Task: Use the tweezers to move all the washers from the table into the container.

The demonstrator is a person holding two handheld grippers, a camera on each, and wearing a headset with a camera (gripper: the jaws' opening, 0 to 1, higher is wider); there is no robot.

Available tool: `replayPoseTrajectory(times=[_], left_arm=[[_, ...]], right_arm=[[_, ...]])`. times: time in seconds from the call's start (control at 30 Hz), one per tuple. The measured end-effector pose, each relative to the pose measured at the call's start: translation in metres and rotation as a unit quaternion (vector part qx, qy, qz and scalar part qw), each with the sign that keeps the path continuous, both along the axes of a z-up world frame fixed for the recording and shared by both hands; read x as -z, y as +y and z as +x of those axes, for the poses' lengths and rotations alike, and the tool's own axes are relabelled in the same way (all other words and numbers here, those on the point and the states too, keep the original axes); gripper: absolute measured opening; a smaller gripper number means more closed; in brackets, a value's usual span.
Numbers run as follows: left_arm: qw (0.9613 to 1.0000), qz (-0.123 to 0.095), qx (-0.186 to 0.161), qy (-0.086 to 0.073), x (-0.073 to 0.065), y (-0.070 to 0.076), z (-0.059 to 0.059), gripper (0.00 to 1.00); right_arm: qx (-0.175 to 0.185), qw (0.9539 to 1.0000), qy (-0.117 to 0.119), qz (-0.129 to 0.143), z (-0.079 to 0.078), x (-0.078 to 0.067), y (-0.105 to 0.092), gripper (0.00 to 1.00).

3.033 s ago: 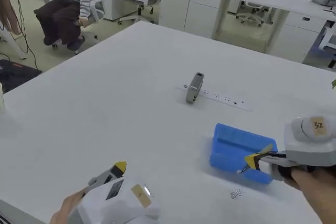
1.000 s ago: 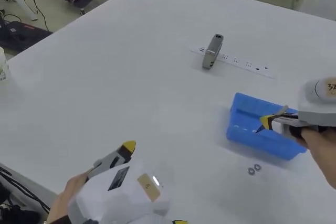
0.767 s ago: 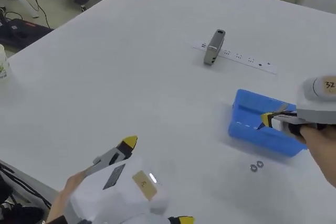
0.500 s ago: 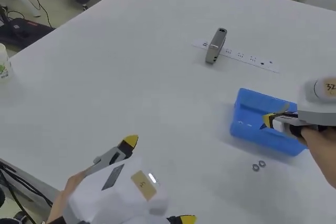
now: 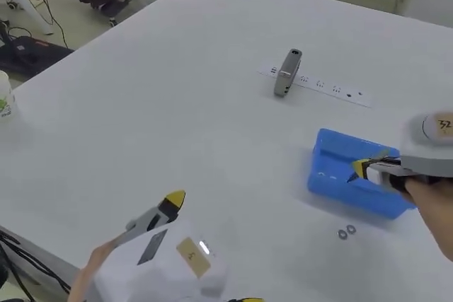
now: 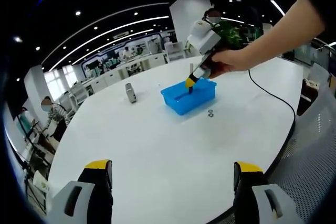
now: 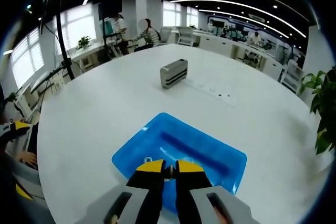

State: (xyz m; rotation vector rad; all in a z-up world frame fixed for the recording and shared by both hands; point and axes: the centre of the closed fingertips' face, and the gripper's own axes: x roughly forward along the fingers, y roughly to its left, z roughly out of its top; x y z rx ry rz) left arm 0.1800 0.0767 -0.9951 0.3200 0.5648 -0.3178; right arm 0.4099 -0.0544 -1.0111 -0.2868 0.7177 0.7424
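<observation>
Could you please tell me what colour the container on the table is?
The container is bright blue; it shows best in the right gripper view.

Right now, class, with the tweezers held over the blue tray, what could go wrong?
1. The two washers lie flat beside the blue tray; the tweezers in the right tool might flick them away.
2. Nothing steadies the tray: the open left tool is far off, so it may slide.

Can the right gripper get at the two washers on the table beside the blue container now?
Probably yes. The right gripper, holding the tweezers, hangs over the blue container; the washers lie just beside it on the table, nothing between.
</observation>
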Motion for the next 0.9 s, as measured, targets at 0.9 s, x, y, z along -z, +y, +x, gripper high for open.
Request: replayPoseTrajectory(times=[0.9], left_arm=[[0.9998,-0.006,-0.007,-0.019,-0.007,0.003,0.001,0.99]], right_arm=[[-0.014,0.9956,-0.047,0.08,-0.049,-0.073,-0.004,0.03]])
